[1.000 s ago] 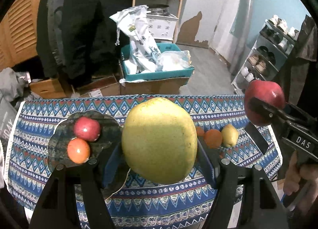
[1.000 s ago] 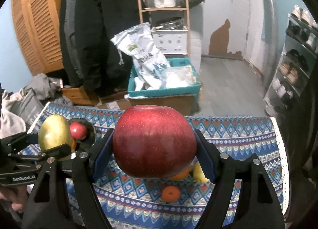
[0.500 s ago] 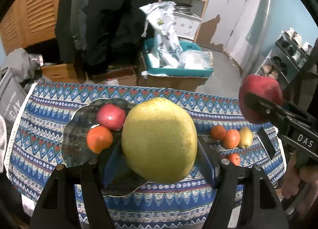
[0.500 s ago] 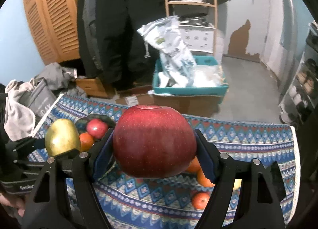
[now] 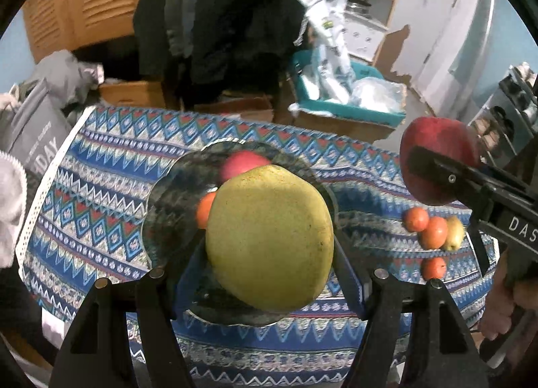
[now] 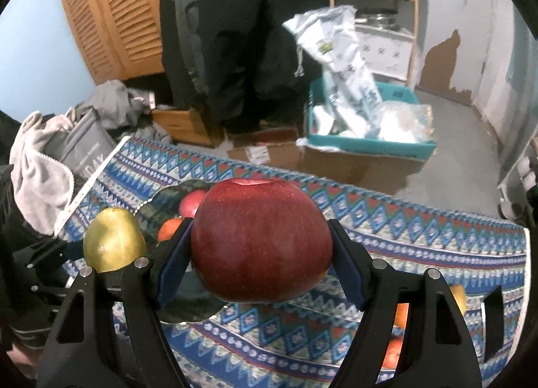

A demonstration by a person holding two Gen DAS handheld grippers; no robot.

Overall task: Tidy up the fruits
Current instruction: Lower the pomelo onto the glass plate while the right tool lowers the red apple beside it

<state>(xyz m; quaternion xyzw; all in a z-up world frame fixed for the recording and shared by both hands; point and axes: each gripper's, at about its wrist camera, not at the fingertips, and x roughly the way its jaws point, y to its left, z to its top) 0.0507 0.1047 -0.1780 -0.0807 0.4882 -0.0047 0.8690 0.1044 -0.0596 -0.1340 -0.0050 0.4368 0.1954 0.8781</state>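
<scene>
Above the dark scalloped glass plate (image 5: 168,206), my left gripper (image 5: 269,250) grasps a large yellow-green pear (image 5: 269,240); my right gripper (image 6: 260,253) clamps a round dark-red apple (image 6: 260,243).

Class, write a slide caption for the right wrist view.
Right gripper carries a red apple toward the fruit plate.

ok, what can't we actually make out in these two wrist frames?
- Dark plate, left wrist view: its middle and near part are hidden behind the yellow-green pear in the left claw.
- Orange on the plate: mostly hidden by the pear.
- Loose fruits, right wrist view: blocked by the red apple and the right claw, so no count.
</scene>
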